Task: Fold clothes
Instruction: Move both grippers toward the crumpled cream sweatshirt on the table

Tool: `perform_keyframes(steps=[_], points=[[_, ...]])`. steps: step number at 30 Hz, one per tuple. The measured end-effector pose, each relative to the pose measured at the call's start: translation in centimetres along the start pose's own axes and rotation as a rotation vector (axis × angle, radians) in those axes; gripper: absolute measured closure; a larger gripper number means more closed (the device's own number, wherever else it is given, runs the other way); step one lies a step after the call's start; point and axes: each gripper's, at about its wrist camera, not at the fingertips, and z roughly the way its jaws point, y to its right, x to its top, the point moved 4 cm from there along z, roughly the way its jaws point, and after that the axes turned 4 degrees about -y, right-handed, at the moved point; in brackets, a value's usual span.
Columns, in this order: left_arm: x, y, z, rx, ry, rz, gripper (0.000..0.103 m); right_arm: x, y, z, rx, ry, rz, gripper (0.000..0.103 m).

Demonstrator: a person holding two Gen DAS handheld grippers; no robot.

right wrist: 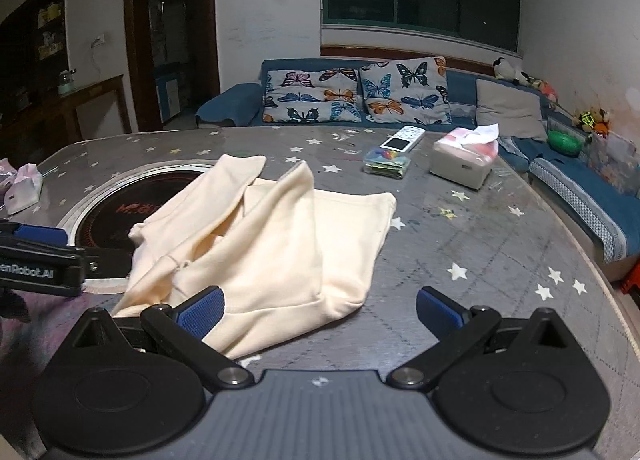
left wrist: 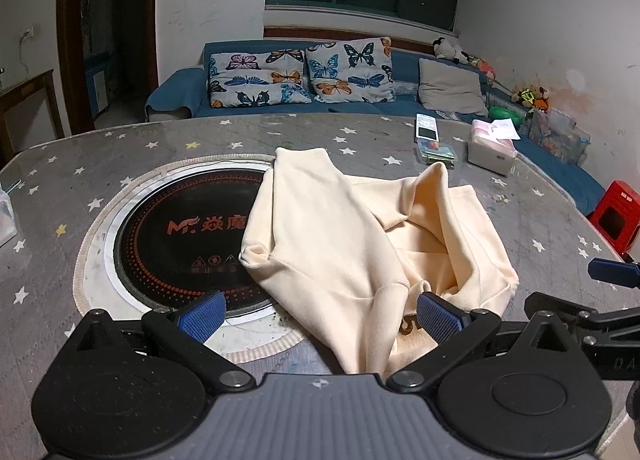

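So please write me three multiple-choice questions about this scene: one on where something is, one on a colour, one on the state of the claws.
1. Where does the cream garment lie?
A. On the sofa
B. Partly over the round black cooktop set in the table
C. On the floor

2. What colour are the pads on the claw fingers?
A. Blue
B. Red
C. White

3. How do the left claw and the right claw stand?
A. Both shut on cloth
B. Left open, right shut
C. Both open, gripping nothing

Answers:
1. B: the left wrist view shows the cloth covering the right edge of the cooktop.
2. A: blue textured pads show on each fingertip in both views.
3. C: in each view the two fingers stand wide apart with no cloth pinched between them.
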Motion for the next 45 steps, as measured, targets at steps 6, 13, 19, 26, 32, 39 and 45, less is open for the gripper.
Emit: perform_keyframes(steps=[6,13,19,26,32,39,45], points=[[-0.5,-0.1,0.0,0.000,-0.009,-0.005,0.000,-0.3,-0.9,-0.1,-0.006,-0.012,-0.014,0.000],[-0.9,-0.1,-0.5,-0.001,-0.007,-0.005,0.000,-0.5,-1.3,-0.6,-0.023,-0.020,-0.021,0.000],[-0.9,0.1,-0.8,0.000,-0.001,-0.003,0.000,-0.5,-1.8,-0.8,-0.014,-0.018,-0.034,0.000],[-0.4,0.1,-0.4,-0.003,-0.004,-0.003,0.000,0.0,-1.9,-0.4,-0.010,-0.022,-0.043,0.002],[0.2,0.2,0.3,-0.002,-0.008,-0.002,0.000,0.6,-1.9,0.3,-0.006,-0.027,-0.048,0.003],[1.1,0.1,1.1,0.008,-0.005,0.002,0.000,1.5,-1.8,1.2,0.005,-0.030,-0.049,0.008],[2.3,-0.5,1.9,0.012,-0.003,-0.014,0.001,3.0,-1.6,2.1,0.014,-0.026,-0.054,0.010]])
